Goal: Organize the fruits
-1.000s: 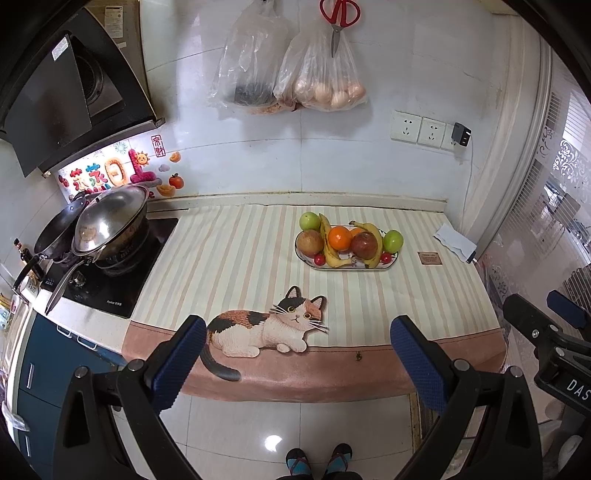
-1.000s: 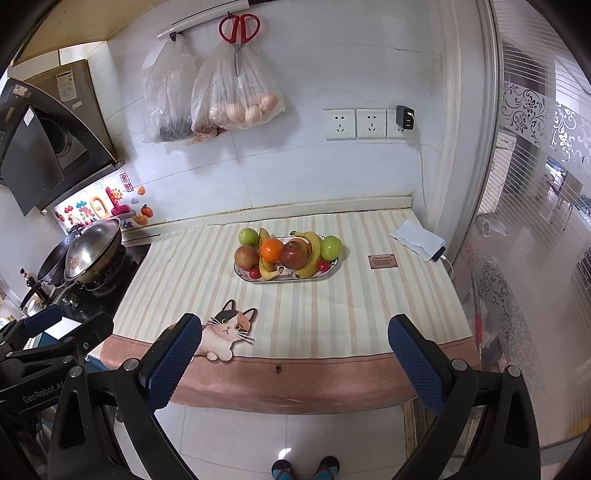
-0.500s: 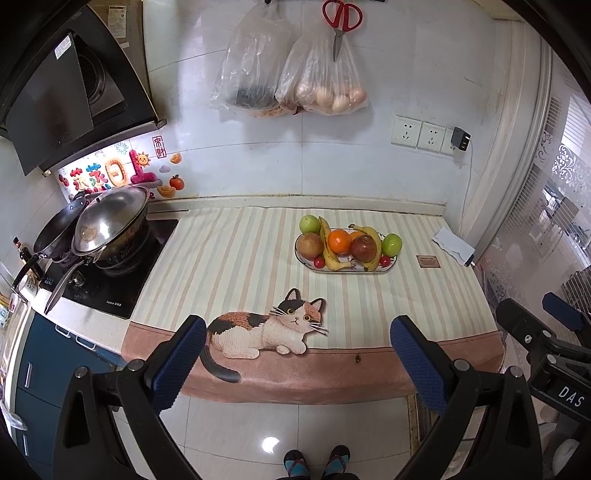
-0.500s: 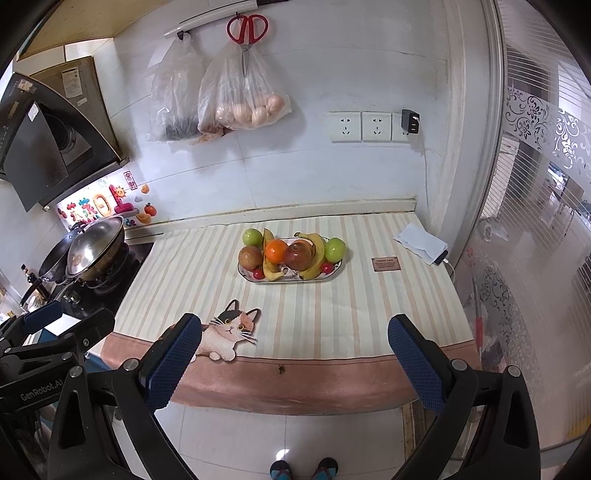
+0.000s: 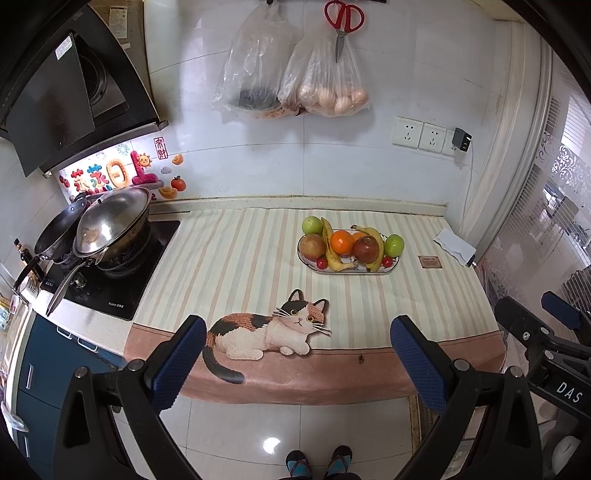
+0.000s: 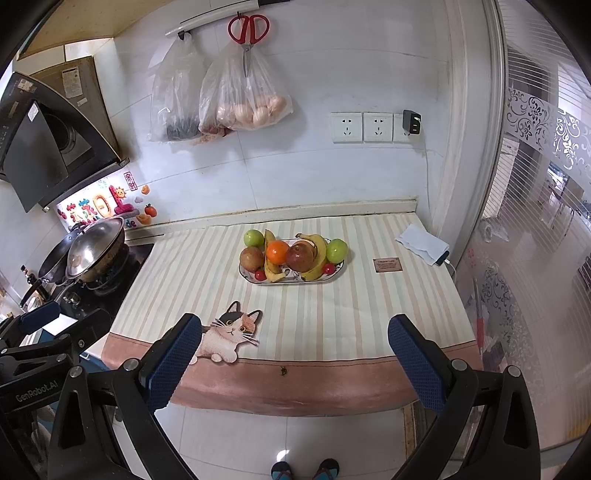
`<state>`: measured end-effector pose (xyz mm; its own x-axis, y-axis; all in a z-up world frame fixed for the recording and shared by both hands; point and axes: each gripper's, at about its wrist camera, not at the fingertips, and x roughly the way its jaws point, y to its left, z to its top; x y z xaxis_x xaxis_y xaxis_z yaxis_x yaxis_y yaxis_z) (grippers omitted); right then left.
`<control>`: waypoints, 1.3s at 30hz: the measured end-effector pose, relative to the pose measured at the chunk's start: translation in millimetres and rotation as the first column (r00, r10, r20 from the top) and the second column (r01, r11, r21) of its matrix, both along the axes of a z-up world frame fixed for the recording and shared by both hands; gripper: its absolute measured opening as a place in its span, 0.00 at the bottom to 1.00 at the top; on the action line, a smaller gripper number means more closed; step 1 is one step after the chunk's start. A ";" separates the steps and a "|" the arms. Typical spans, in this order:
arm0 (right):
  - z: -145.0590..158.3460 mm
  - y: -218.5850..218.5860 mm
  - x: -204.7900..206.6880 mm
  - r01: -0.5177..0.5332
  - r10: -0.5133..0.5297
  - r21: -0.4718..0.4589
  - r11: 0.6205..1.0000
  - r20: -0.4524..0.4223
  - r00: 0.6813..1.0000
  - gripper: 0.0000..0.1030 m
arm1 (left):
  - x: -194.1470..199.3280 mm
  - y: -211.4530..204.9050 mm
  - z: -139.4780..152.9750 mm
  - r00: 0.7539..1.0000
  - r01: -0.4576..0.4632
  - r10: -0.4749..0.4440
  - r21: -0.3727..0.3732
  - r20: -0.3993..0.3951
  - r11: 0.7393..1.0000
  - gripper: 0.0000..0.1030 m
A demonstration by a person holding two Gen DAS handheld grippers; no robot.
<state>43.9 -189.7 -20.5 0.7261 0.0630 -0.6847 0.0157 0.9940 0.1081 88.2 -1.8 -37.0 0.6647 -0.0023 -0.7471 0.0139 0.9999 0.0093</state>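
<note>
An oval plate [image 5: 372, 272] [image 6: 334, 274] on the striped counter cloth holds green apples [image 5: 312, 225] [image 6: 336, 250], an orange [image 5: 342, 242] [image 6: 277, 252], a red apple [image 5: 366, 249] [image 6: 300, 256], a brown fruit [image 5: 312, 247] [image 6: 251, 259], bananas [image 5: 332, 254] [image 6: 320, 254] and small red fruits [image 5: 322, 263]. My left gripper [image 5: 299, 363] is open and empty, off the counter's front edge. My right gripper [image 6: 295, 360] is open and empty, beside it to the right.
A stove with stacked pans [image 5: 107, 225] [image 6: 92, 254] stands at the left. Plastic bags [image 5: 321, 74] and red scissors [image 5: 343, 18] hang on the wall. A folded white cloth [image 5: 454, 245] and a small brown card [image 5: 430, 262] lie at the right. A cat picture [image 5: 269, 328] marks the cloth's front.
Both grippers have drifted slightly, so the counter and plate sit a little lower in view. Both stay open and empty.
</note>
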 end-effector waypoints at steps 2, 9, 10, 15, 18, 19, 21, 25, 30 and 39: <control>0.4 -0.4 0.2 -0.003 0.003 -0.001 1.000 -0.001 1.000 1.00 | -0.3 0.9 0.1 1.000 -0.002 0.002 0.001 0.001 1.000 0.99; 0.6 3.4 4.0 -0.003 0.003 0.002 1.000 -0.005 1.000 1.00 | -0.1 2.0 -0.4 1.000 -0.004 0.004 -0.002 0.000 1.000 0.99; 0.5 3.8 4.8 -0.003 0.003 0.000 1.000 -0.005 1.000 1.00 | -0.4 2.8 -0.3 1.000 -0.004 0.004 -0.002 0.000 1.000 0.99; 0.0 4.9 5.4 0.000 0.000 0.001 1.000 -0.004 1.000 1.00 | -1.3 4.0 -0.8 1.000 -0.006 0.006 -0.007 0.000 1.000 0.99; 0.1 4.7 5.3 -0.001 0.001 0.001 1.000 -0.005 1.000 1.00 | -0.8 3.6 -0.9 1.000 -0.007 0.007 -0.005 0.000 1.000 0.99; -0.2 4.6 5.9 0.001 -0.001 0.001 1.000 -0.004 1.000 1.00 | -0.7 4.0 -0.8 1.000 -0.009 0.009 -0.006 0.001 1.000 0.99; -0.4 5.0 7.0 0.002 -0.002 0.000 1.000 -0.003 1.000 1.00 | 0.3 4.1 -1.1 1.000 -0.008 0.008 -0.006 0.000 1.000 0.99; -1.1 4.0 8.0 0.006 -0.006 0.000 1.000 -0.002 1.000 1.00 | 2.1 4.1 -0.6 1.000 -0.008 0.008 -0.006 0.002 1.000 0.99; -1.1 2.3 9.2 0.010 -0.010 0.003 1.000 0.000 1.000 1.00 | 2.8 3.3 -0.5 1.000 -0.011 0.011 -0.009 0.002 1.000 0.99; -1.1 2.5 11.1 0.012 -0.012 0.001 1.000 -0.002 1.000 1.00 | 8.1 -2.1 0.9 1.000 -0.011 0.011 -0.005 0.009 1.000 0.99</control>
<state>55.0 -187.2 -21.6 0.7254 0.0548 -0.6862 0.0276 0.9937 0.1086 96.3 -3.9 -36.1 0.6712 0.0013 -0.7413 0.0027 1.0000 0.0042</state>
